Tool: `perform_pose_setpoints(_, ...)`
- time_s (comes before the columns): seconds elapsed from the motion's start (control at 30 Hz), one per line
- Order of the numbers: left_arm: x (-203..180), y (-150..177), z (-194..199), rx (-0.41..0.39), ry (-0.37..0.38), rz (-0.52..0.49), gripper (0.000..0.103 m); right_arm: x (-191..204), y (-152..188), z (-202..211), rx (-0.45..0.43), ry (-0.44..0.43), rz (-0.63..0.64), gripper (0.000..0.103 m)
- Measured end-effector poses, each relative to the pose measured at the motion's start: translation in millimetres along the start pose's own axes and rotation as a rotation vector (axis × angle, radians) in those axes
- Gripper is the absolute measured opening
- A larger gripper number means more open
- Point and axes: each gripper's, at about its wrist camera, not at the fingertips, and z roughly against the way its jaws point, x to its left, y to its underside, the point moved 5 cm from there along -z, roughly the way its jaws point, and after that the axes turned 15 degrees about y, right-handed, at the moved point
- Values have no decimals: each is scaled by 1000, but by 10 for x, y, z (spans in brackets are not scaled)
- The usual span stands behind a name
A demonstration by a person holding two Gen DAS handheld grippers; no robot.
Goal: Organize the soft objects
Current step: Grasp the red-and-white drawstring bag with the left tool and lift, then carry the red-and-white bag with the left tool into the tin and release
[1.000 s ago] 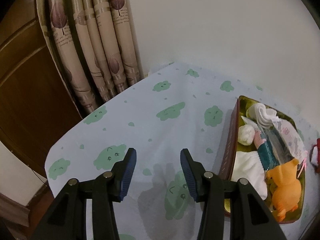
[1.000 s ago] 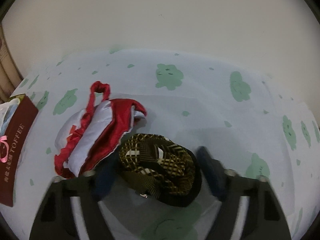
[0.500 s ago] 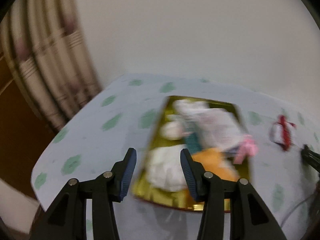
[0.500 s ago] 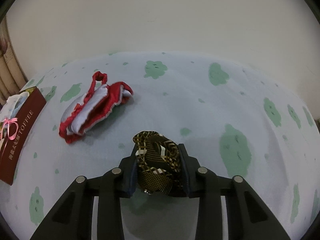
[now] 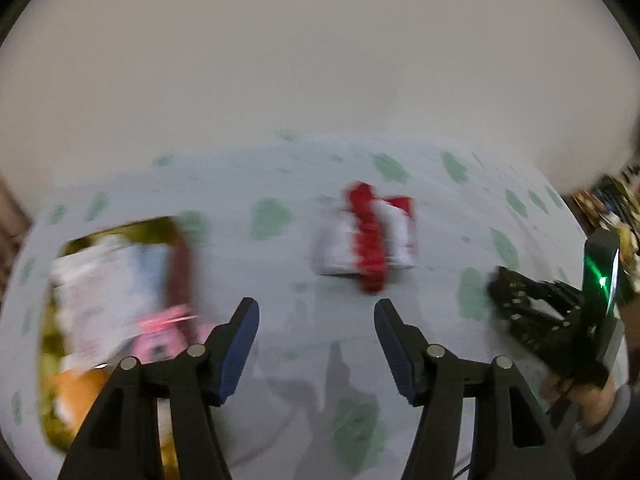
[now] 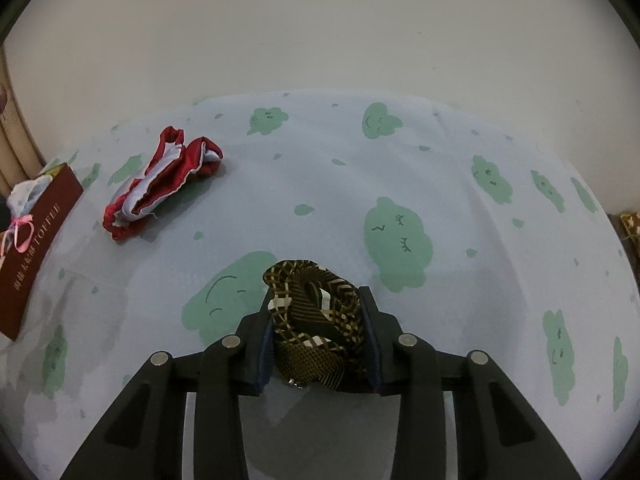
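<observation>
Scarf (image 6: 316, 320), dark with gold checks, sits pinched between my right gripper's (image 6: 318, 334) fingers above the tablecloth (image 6: 400, 168). Red-and-white cloth (image 6: 160, 184) lies beyond, near the box (image 6: 32, 248). My left gripper (image 5: 316, 344) hangs spread, holding nothing.

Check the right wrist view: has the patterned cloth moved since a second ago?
Yes. The patterned cloth, then lying beside the red-and-white cloth, is now clamped in the right hand-held gripper and drawn away from it, toward the camera.
</observation>
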Motion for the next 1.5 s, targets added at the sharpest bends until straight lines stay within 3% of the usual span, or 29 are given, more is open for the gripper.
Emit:
perform_pose_setpoints(0.23,-265,-277,-662,97,76,-21,64,17,6,-9,2,-6,2,37)
perform_pose_setpoints(0.63,-123,-568,-1116,71,127,17,68,6,16,-12,4,-14,-3,39)
perform_pose_setpoints(0.77,-31,-513,-1271,84,111,34,68,8,21,-10,4,-14,-3,40)
perform_pose_setpoints(1.1,-81,-442,-1331,30,68,-21,71,7,28,-4,4,-15,-6,40)
perform_pose_setpoints(1.13,-62,-434,-1310,23,82,-4,70,12,29,-1,4,-15,-6,40)
perform_pose_setpoints(1.17,-54,-432,-1294,21,84,5,62,12,28,-2,4,-14,-5,40)
perform_pose_setpoints(1.2,-41,-432,-1268,18,77,10,40,11,29,-1,4,-14,-5,40)
perform_pose_setpoints(1.23,-16,-428,-1242,26,71,17,30,11,27,-3,4,-14,-6,40)
perform_pose_setpoints(1.37,51,-427,-1115,33,143,75,19,12,24,-6,4,-13,-5,40)
perform_pose_setpoints(1.5,5,-413,-971,25,171,76,18,10,25,-8,4,-13,-5,41)
